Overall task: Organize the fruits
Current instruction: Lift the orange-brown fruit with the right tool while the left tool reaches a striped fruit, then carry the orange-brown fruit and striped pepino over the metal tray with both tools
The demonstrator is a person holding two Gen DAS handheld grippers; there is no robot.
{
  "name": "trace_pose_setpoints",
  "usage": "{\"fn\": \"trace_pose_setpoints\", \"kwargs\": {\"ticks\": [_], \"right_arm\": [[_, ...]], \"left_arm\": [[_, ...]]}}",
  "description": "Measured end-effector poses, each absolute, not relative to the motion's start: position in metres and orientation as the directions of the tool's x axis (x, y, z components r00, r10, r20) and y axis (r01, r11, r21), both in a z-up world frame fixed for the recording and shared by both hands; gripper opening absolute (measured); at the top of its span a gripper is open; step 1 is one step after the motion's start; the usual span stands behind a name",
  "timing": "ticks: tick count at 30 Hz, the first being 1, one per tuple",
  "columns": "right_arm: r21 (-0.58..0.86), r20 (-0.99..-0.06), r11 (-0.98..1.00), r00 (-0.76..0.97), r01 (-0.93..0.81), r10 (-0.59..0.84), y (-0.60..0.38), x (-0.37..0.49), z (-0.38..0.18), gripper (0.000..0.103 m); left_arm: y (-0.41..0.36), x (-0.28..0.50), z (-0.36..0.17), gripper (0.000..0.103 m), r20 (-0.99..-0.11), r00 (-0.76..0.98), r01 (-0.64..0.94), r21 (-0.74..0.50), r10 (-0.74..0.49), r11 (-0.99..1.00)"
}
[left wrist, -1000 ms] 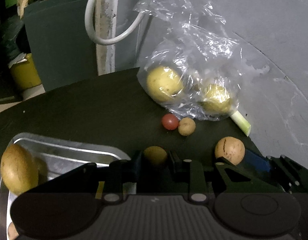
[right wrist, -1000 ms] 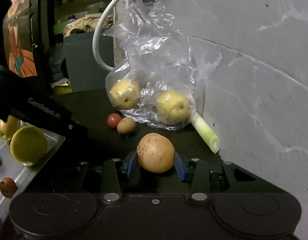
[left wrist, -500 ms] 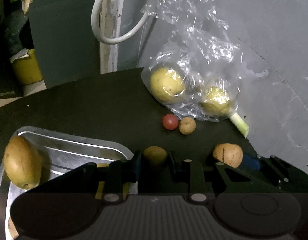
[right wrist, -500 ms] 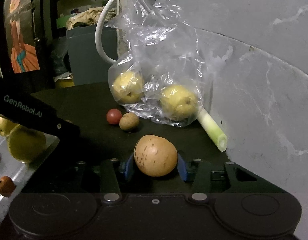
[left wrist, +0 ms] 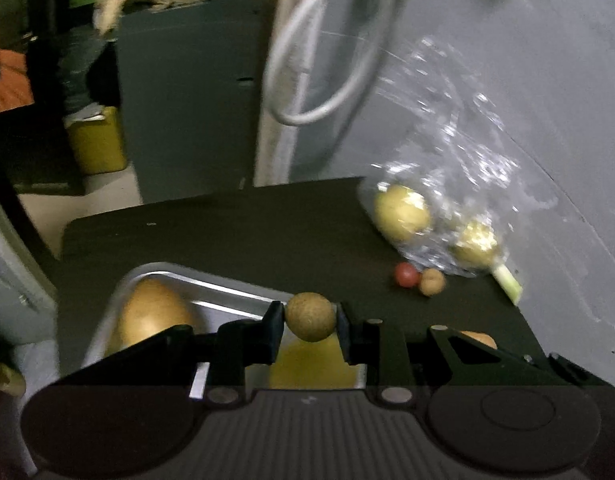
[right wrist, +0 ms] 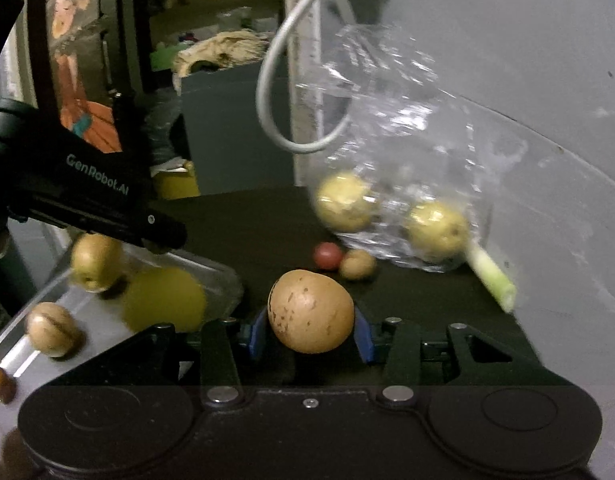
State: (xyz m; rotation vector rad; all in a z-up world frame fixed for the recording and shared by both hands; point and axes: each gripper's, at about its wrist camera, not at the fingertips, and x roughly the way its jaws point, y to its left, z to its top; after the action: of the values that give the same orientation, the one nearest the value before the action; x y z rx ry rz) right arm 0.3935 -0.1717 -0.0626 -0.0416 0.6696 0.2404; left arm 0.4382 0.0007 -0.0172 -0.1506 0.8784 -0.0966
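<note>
Fruit rides in both grippers now: the left gripper (left wrist: 310, 317) has lifted its small brown ball (left wrist: 310, 316) over the tray (left wrist: 227, 286), the right gripper (right wrist: 310, 322) still squeezes a big brown fruit (right wrist: 310, 311).

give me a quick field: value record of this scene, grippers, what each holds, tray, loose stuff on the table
left gripper: shut on small round brown fruit, held above the near rim of the tray
right gripper: shut on speckled tan fruit
metal tray: holds several yellow and brown fruits
plastic bag: against the wall, two yellow fruits inside
loose on table: red tomato touching small tan fruit; leek piece by the bag
image quality: motion-blurred
</note>
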Motion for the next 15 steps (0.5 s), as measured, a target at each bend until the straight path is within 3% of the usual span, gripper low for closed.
{"fn": "trace_pose_setpoints", "kwargs": {"ticks": [15], "right_arm": [[0.056,-0.625,0.927,0.711,-0.371,0.322,-0.096,0.343,-0.05,0.046]], "left_arm": [[0.089,0.385,-0.016,0.031,-0.754,0.654,-0.147,-0.196,-0.054,0.97]]}}
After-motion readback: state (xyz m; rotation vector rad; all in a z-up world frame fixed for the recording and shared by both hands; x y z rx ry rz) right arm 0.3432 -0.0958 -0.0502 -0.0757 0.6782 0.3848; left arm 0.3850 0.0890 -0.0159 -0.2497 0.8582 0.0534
